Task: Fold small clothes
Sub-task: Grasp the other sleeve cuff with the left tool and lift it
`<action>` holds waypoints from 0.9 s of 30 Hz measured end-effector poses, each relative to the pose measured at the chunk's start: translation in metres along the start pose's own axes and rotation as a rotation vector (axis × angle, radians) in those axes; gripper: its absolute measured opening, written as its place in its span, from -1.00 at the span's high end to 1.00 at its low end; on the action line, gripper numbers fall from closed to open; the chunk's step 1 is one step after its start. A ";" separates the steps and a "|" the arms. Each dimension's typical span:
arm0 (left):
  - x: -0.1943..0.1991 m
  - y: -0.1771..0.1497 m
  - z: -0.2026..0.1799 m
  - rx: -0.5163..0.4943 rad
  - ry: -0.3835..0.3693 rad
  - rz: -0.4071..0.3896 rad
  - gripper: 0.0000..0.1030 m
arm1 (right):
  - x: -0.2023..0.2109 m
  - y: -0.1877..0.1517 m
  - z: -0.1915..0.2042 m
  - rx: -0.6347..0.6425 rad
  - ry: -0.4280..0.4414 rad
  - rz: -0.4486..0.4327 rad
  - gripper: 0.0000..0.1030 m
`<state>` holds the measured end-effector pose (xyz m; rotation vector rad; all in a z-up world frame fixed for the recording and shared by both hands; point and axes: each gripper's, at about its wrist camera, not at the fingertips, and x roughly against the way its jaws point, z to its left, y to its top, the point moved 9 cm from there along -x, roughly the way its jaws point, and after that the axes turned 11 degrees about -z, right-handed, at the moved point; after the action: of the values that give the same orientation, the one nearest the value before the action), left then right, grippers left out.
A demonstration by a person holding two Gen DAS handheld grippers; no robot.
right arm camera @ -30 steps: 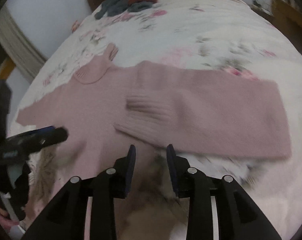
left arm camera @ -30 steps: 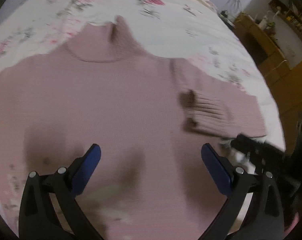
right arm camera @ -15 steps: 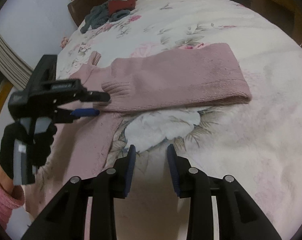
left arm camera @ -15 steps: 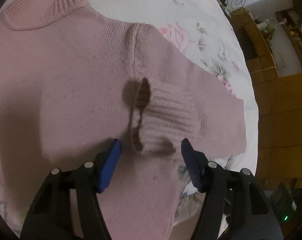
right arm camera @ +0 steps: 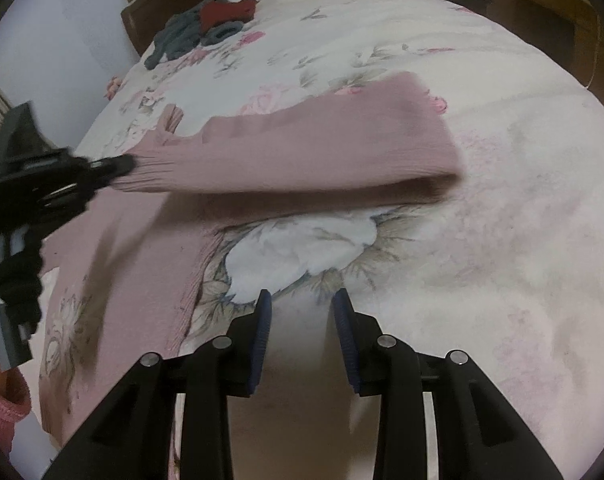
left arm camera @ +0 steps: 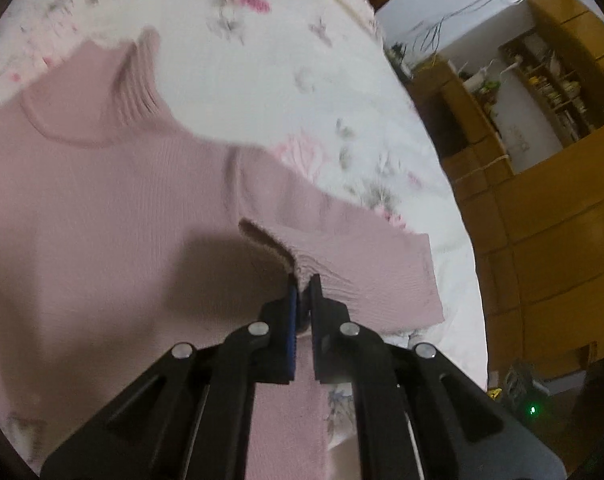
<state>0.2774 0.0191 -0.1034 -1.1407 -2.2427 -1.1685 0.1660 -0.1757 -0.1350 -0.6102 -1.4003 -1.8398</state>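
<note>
L tool (left arm camera: 305,286) clamped on ribbed cuff (left arm camera: 321,276) of pink knit turtleneck sweater (left arm camera: 102,200), sleeve folded across; R tool (right arm camera: 302,300) unclenched, off garment, over floral bedspread (right arm camera: 481,240).

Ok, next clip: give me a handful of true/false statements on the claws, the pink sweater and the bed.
1. The left claw is shut on the sleeve cuff of the pink sweater. True.
2. The right claw grips the sweater's hem. False: it is open, holds nothing and sits over the floral bedspread.
3. The sleeve is folded back across toward the sweater's body. True.
4. The sweater has a V-neck. False: it has a ribbed turtleneck collar.
5. A pile of grey and red clothes lies at the far end of the bed. True.
</note>
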 end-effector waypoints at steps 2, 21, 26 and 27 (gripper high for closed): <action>0.014 0.009 0.010 -0.015 0.023 -0.035 0.93 | 0.001 0.002 -0.002 -0.007 -0.006 -0.004 0.35; 0.154 0.078 0.183 0.024 0.315 -0.248 0.94 | -0.033 0.058 0.023 -0.035 -0.009 -0.030 0.35; 0.176 0.088 0.227 0.046 0.397 -0.265 0.94 | -0.056 0.066 0.041 -0.030 0.014 0.009 0.35; 0.177 0.088 0.234 0.051 0.409 -0.264 0.94 | -0.062 0.066 0.047 -0.026 0.020 0.023 0.35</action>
<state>0.2504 0.3238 -0.0852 -0.5318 -2.1230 -1.2981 0.2536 -0.1239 -0.1269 -0.6168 -1.3524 -1.8439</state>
